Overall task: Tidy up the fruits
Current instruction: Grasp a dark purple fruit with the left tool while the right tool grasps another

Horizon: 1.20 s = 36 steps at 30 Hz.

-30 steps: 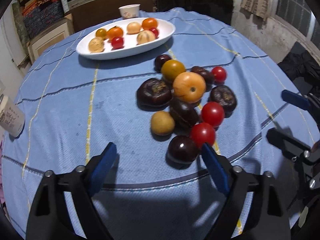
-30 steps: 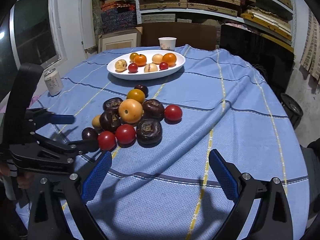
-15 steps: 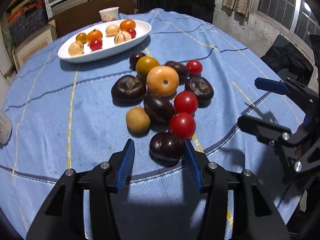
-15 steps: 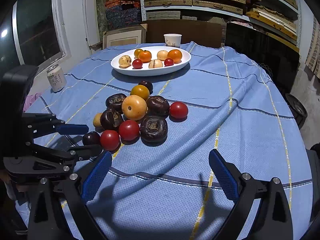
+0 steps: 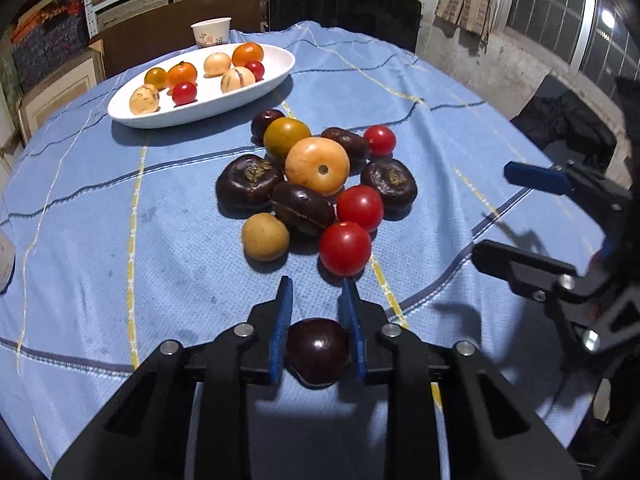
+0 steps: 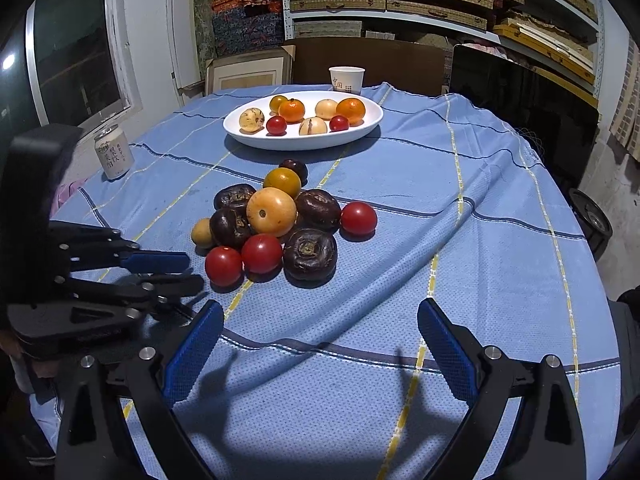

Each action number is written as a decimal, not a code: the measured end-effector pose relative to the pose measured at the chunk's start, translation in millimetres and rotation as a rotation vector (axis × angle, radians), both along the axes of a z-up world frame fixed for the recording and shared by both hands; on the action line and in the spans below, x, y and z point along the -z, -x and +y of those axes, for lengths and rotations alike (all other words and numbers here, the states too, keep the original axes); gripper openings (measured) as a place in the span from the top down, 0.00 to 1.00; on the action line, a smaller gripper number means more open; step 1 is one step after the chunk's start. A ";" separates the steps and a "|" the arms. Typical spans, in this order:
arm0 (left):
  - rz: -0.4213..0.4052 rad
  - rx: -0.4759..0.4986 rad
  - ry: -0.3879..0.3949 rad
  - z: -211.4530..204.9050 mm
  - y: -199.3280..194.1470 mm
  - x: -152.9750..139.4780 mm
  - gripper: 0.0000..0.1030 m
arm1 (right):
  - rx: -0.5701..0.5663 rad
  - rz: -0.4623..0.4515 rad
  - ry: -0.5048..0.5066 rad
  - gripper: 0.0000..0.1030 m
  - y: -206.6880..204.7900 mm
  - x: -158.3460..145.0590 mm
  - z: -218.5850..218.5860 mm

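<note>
My left gripper (image 5: 316, 294) is shut on a small dark purple fruit (image 5: 317, 351), held between its blue pads just off the near edge of the fruit pile. The pile (image 5: 316, 184) holds dark purple, red, orange and yellow fruits on the blue tablecloth. A white oval plate (image 5: 200, 110) at the back holds several small orange, red and pale fruits. My right gripper (image 6: 320, 328) is open and empty, low over the cloth in front of the pile (image 6: 276, 224). The left gripper shows at the left of the right wrist view (image 6: 176, 270).
A paper cup (image 6: 347, 79) stands behind the plate (image 6: 300, 140). A drink can (image 6: 113, 151) stands at the table's left edge. Shelves, boxes and a dark chair ring the table. The cloth to the right of the pile lies bare.
My left gripper has closed its wide-open jaws on the nearest dark purple fruit and drawn it back from the pile. My right gripper has stayed open and nearly still.
</note>
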<state>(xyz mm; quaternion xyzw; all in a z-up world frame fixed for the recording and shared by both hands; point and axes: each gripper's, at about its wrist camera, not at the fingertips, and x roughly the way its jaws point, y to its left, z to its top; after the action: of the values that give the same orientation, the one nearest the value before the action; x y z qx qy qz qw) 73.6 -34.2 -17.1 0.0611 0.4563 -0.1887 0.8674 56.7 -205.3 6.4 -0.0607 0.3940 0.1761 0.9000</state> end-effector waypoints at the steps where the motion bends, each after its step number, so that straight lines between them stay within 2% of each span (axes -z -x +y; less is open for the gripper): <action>1: -0.005 0.001 0.003 2.8 3.0 -1.1 0.78 | -0.001 0.001 0.009 0.05 -0.8 0.1 1.6; 5: -0.012 0.001 0.011 11.7 14.3 -6.3 0.79 | -0.032 -0.004 0.049 0.05 -3.9 0.0 11.6; 9: -0.001 -0.005 0.020 15.4 20.4 -4.7 0.62 | -0.066 -0.007 0.099 0.05 -3.9 2.7 25.4; 14: 0.016 -0.007 0.021 18.4 27.7 2.4 0.62 | -0.080 0.002 0.098 0.05 -0.6 5.6 30.6; 17: 0.021 -0.022 0.026 23.9 27.6 4.3 0.68 | -0.075 0.003 0.098 0.05 -2.0 5.7 29.6; 21: 0.025 -0.032 0.029 26.2 27.1 2.7 0.69 | -0.081 0.001 0.107 0.05 -5.9 5.0 28.2; 25: 0.020 -0.044 0.010 27.5 25.7 2.7 0.69 | -0.130 -0.007 0.173 0.05 -15.1 7.8 30.0; 28: 0.034 -0.054 0.029 30.6 22.8 4.6 0.68 | -0.168 -0.002 0.212 0.05 -26.0 11.9 32.7; 31: 0.035 -0.060 0.035 31.1 21.6 5.6 0.68 | -0.190 0.005 0.250 0.13 -37.2 17.2 37.9; 34: 0.034 -0.065 0.035 30.7 21.3 6.2 0.68 | -0.210 0.055 0.253 0.31 -51.1 27.2 42.5; 36: 0.042 -0.059 0.034 30.0 20.9 6.7 0.65 | -0.211 0.065 0.224 0.32 -56.6 28.9 43.3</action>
<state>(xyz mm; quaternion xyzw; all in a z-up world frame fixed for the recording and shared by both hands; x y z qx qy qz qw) 52.7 -4.2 -23.9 0.0289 0.4728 -0.1718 0.8638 113.3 -162.0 -22.6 -0.1961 0.4316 0.2267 0.8508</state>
